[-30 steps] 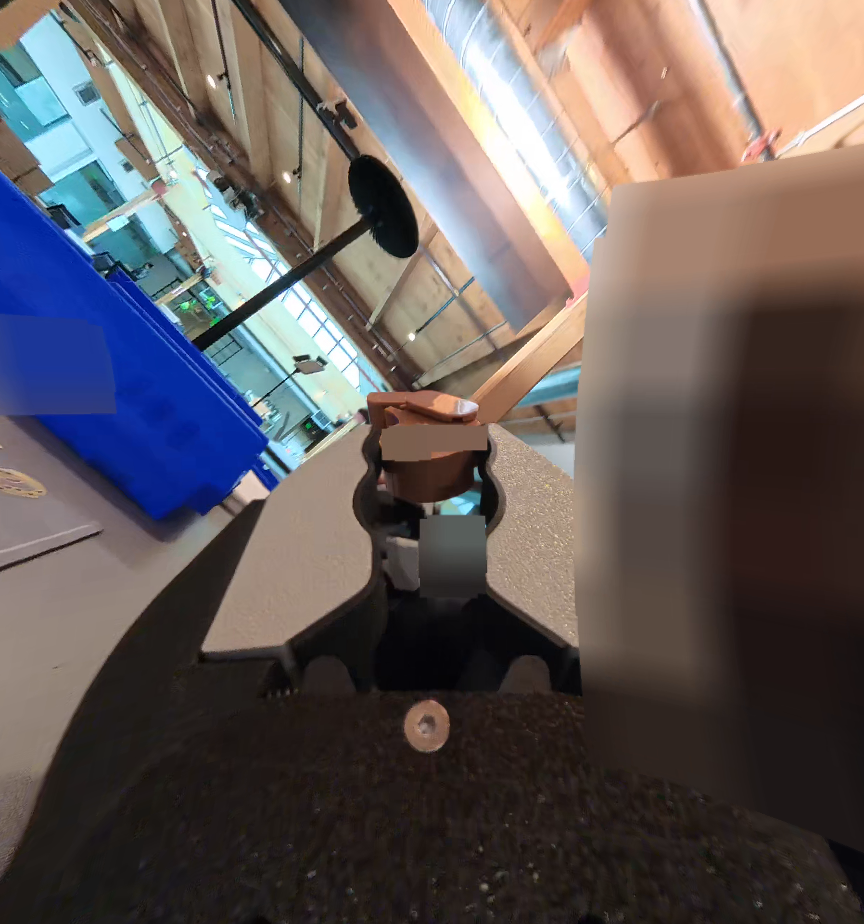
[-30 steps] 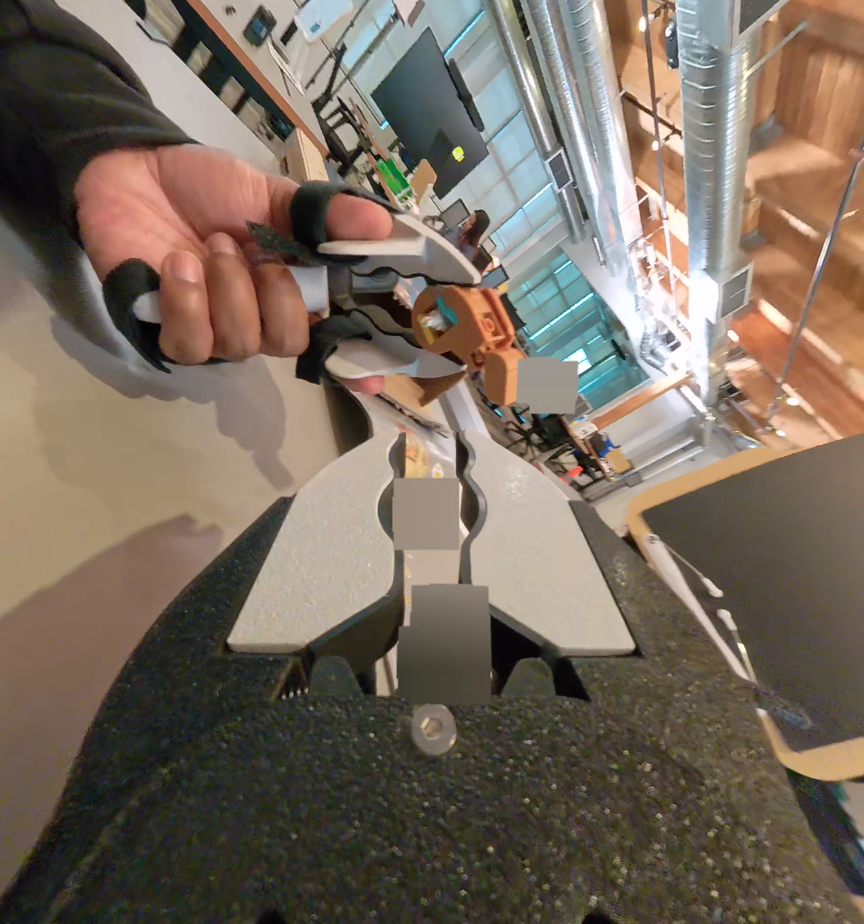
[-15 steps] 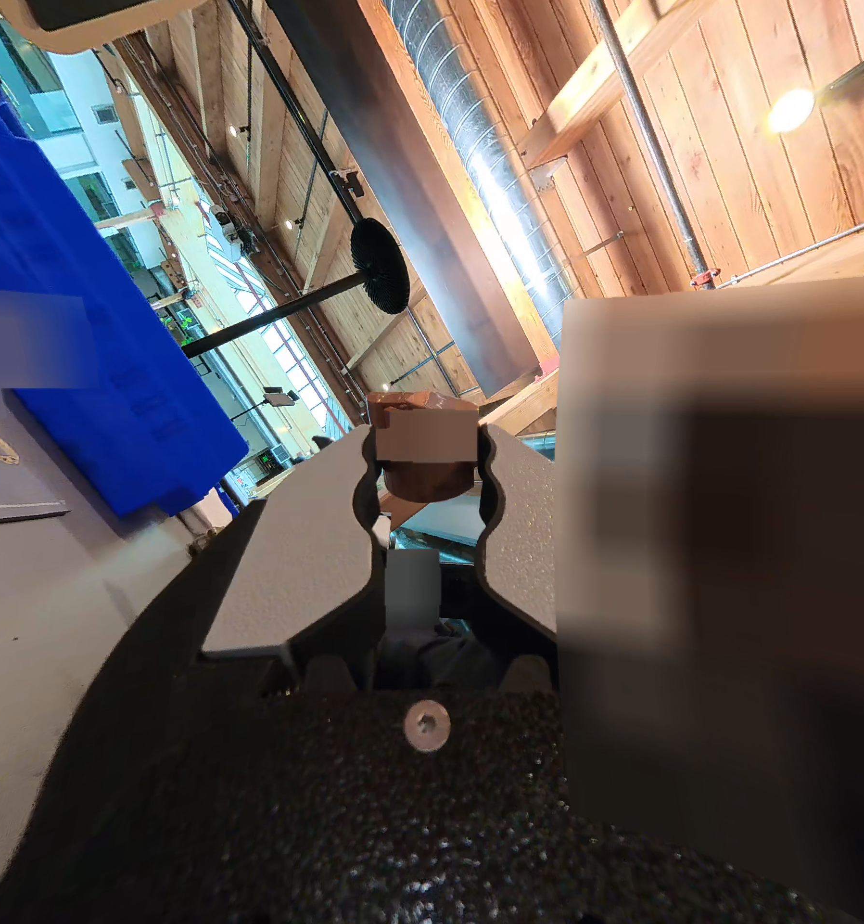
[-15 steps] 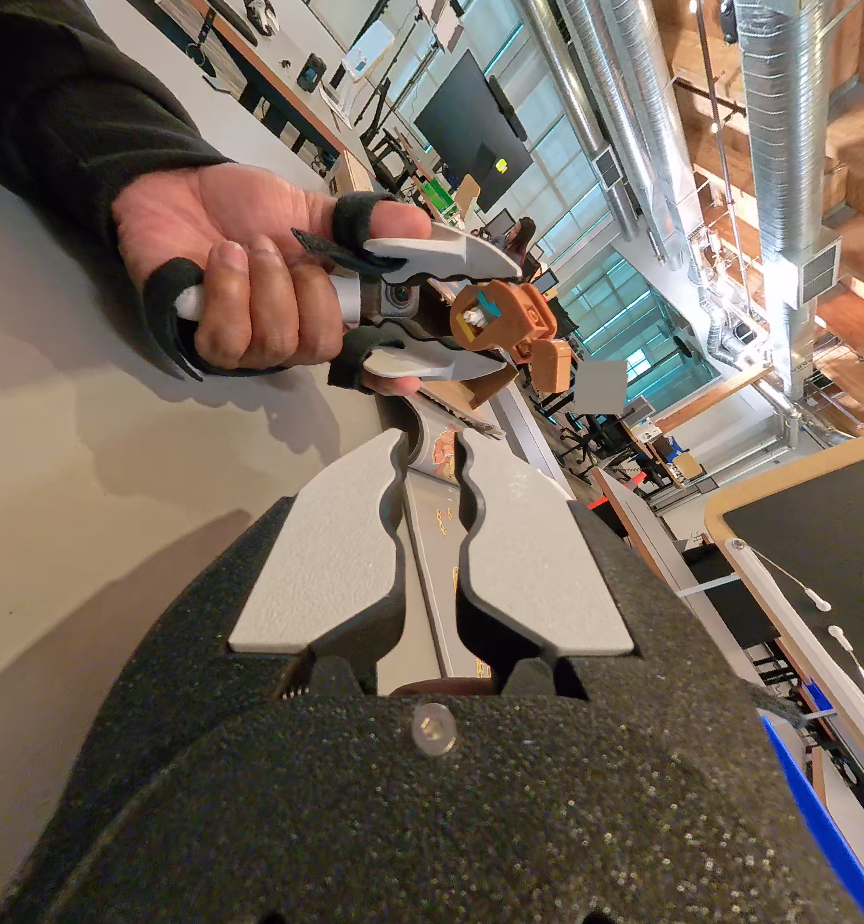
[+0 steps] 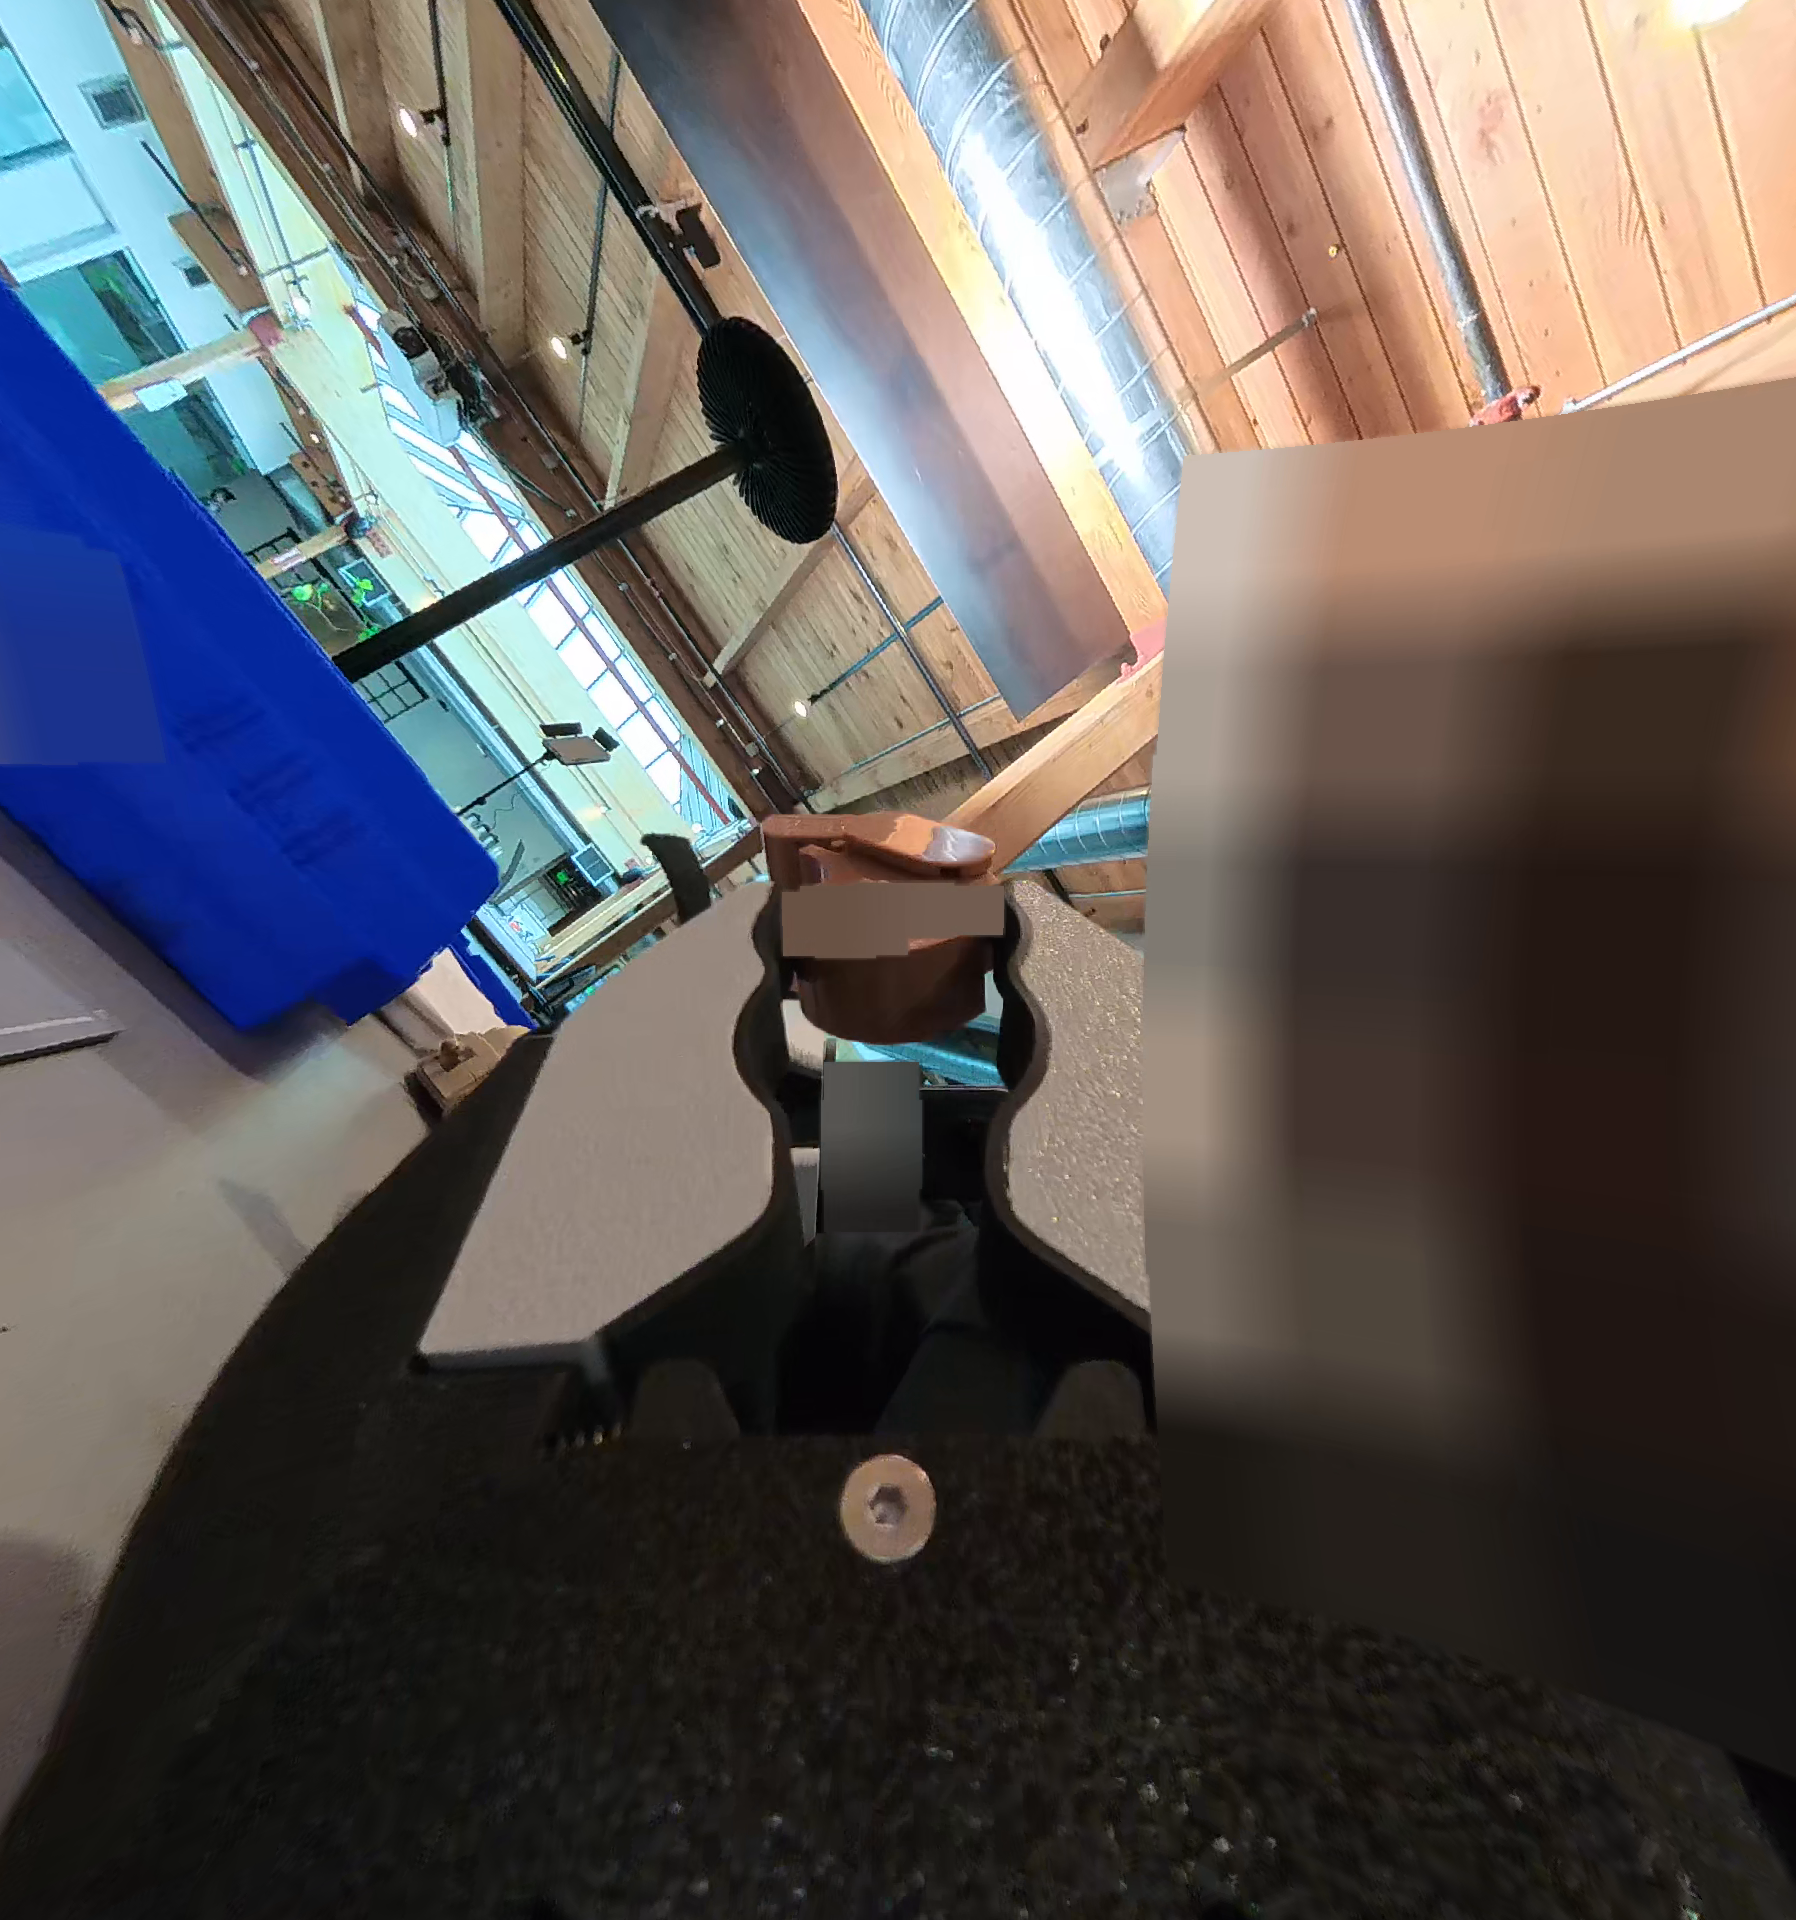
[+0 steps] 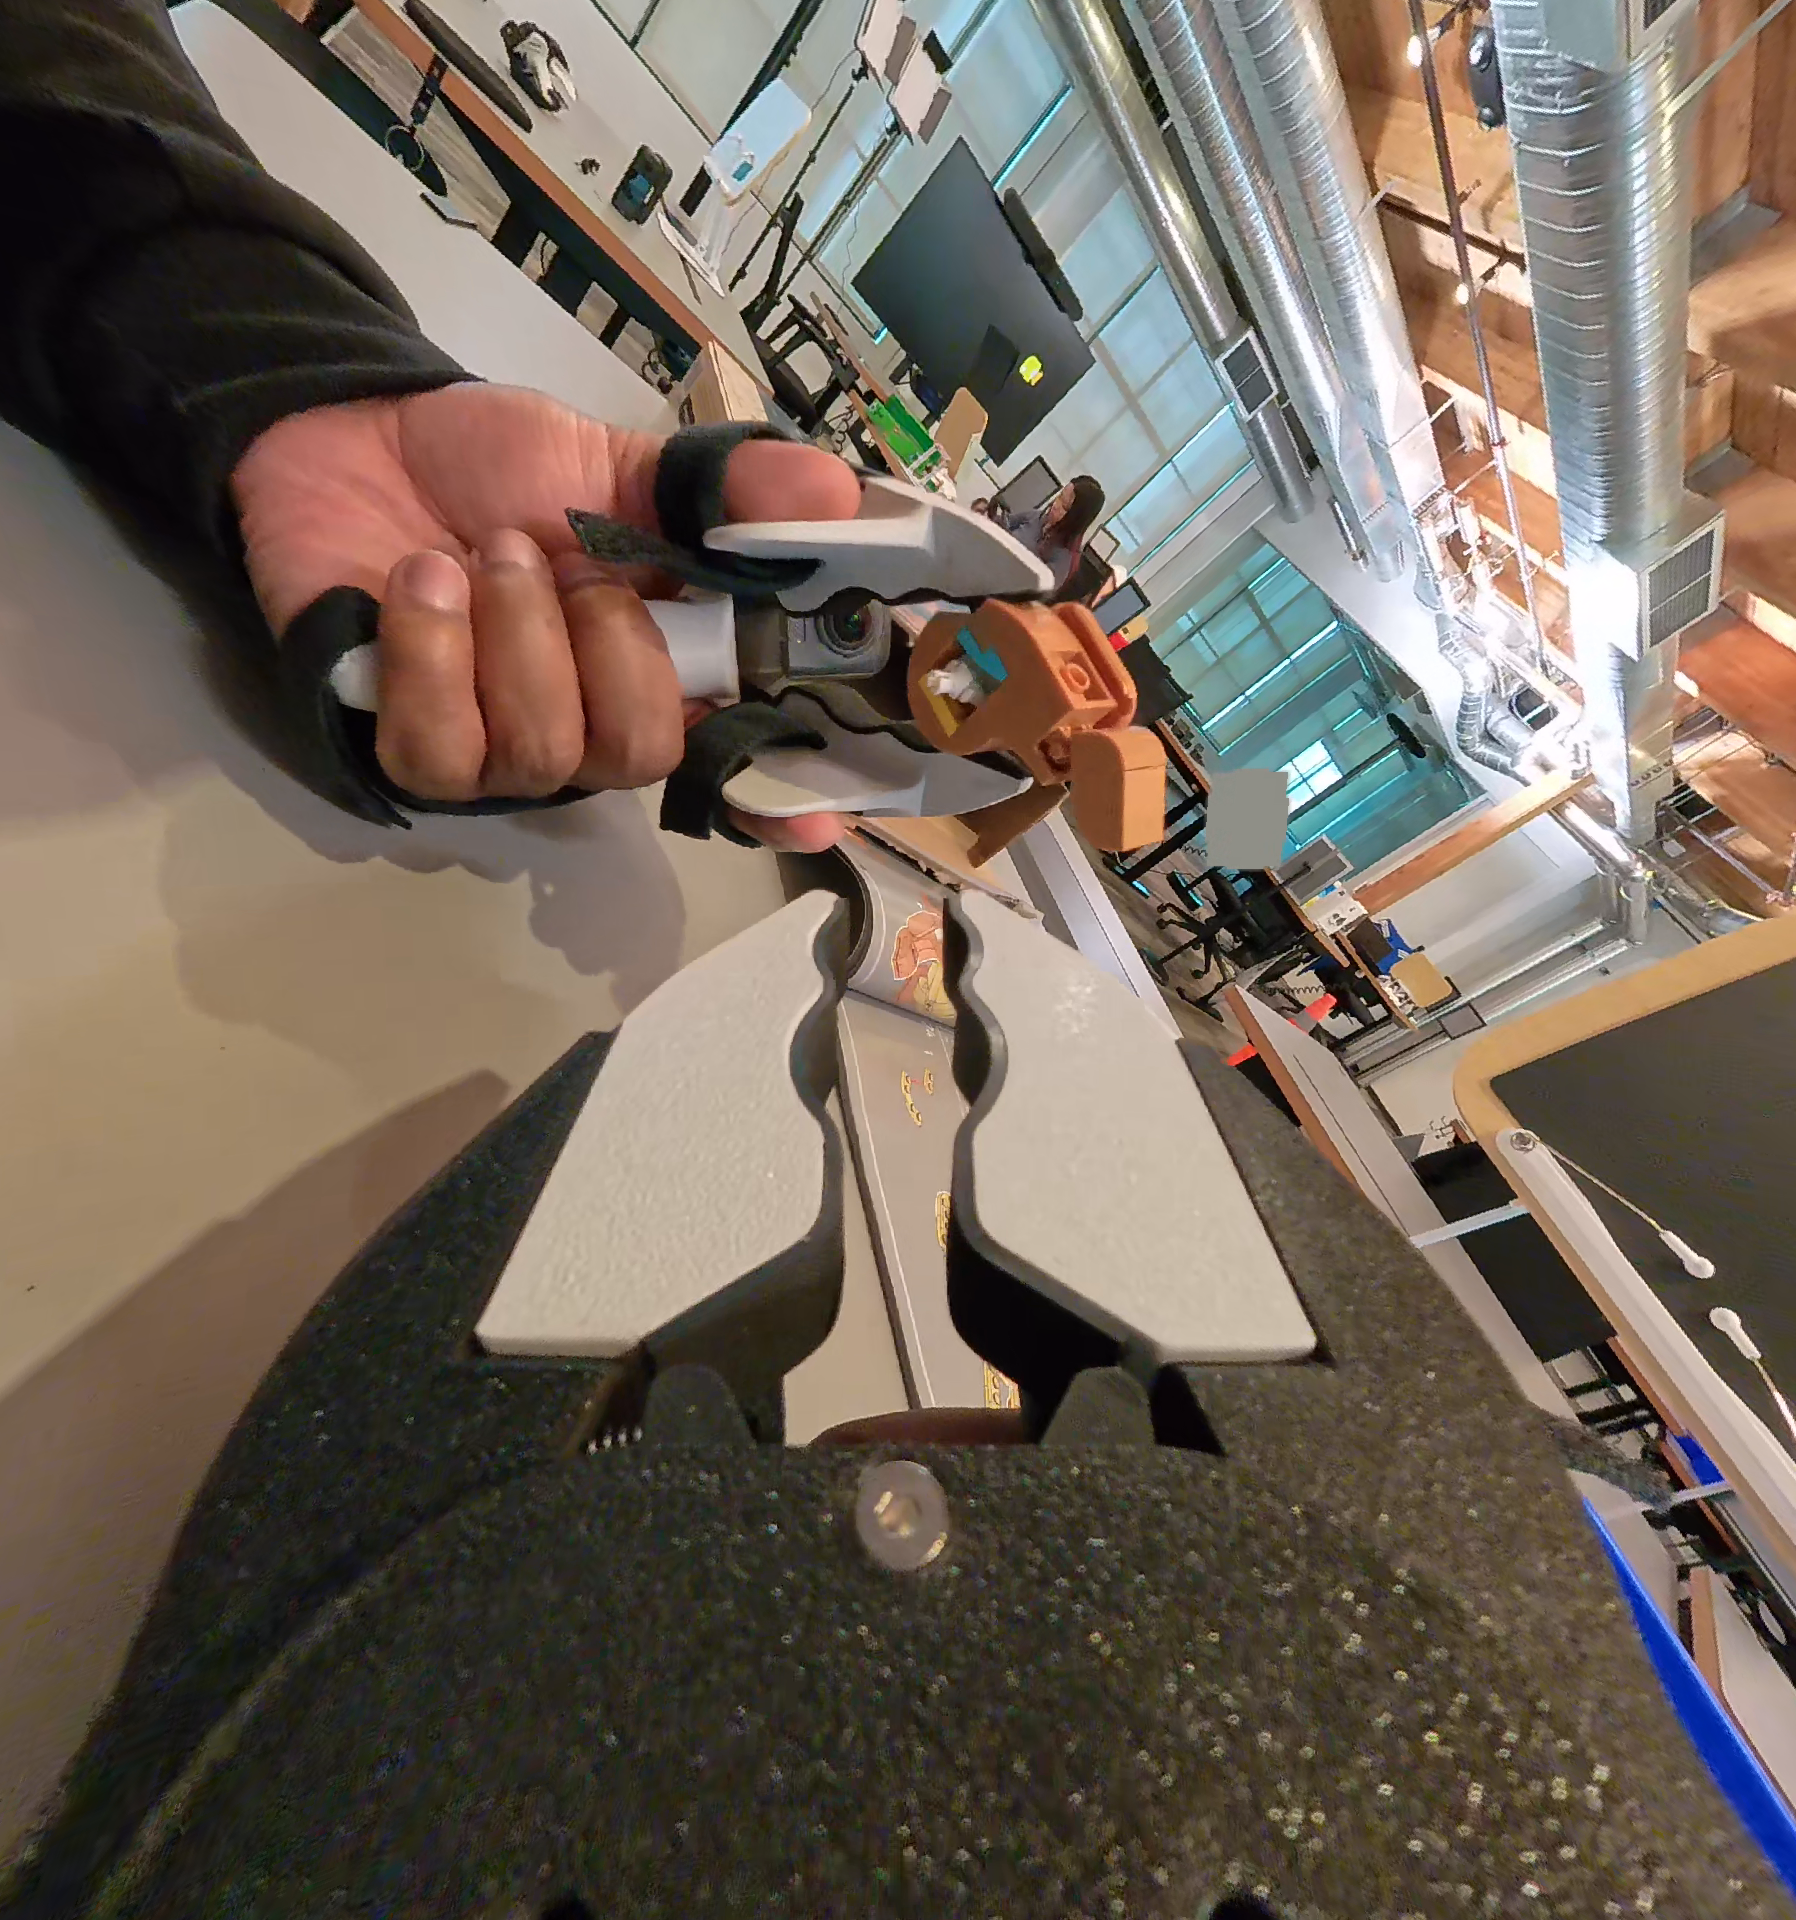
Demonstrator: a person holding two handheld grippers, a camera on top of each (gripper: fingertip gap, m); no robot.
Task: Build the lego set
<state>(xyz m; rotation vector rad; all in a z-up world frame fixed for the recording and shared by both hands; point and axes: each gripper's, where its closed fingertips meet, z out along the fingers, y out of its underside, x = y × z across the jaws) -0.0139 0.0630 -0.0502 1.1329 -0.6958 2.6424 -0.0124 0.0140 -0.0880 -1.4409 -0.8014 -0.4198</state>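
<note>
My left gripper is shut on a brown brick-built toy; both pads press its sides and its flat top sticks out past the fingertips. The right wrist view shows the same from the side: a hand holds the left gripper up in the air, with the orange-brown toy clamped between its grey fingers and a blocky part hanging below. My right gripper is open with a narrow gap and nothing between its pads. It hovers below the left gripper, above a printed booklet.
A pale grey table lies under both grippers. A blue bin stands at the left in the left wrist view. A black board with a wooden rim is at the right. A blurred patch covers the right of the left wrist view. About 7 cm separates my left fingertips from my right.
The left gripper keeps its hold on the toy and has tilted a little. The right view has shifted, so the hand and toy now show larger and lower. Neither gripper's jaws moved.
</note>
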